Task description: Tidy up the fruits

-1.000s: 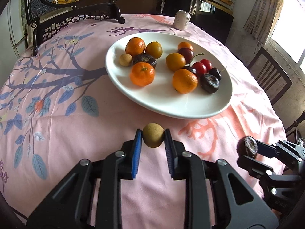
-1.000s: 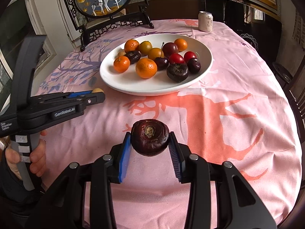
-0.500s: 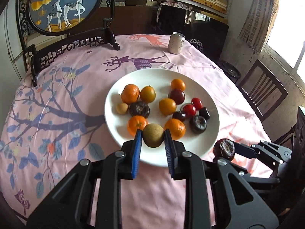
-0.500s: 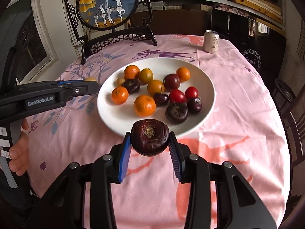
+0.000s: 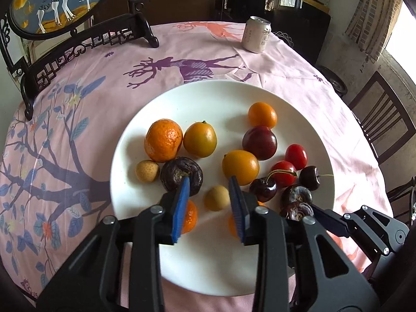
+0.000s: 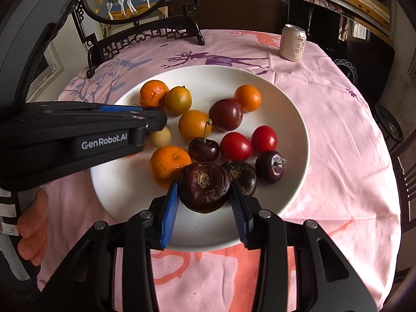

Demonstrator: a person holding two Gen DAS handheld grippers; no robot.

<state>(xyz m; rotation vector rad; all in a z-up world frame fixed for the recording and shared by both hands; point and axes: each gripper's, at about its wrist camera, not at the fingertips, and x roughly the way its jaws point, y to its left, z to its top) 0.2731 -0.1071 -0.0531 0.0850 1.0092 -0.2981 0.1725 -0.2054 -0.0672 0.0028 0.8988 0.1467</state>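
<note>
Both claws hang over the white plate (image 6: 293,119). Right gripper (image 6: 205,197) clamps a dark water chestnut (image 6: 204,186); I'd lower it beside its twin (image 6: 243,173) before letting go. Left gripper (image 5: 209,204) gapes wide, holding nothing, the small longan (image 5: 216,198) lying loose on the plate between its pads.

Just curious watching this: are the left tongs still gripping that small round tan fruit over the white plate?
Apart. In the left wrist view the left tongs stand open, with white plate showing on both sides of the small round tan fruit.
</note>
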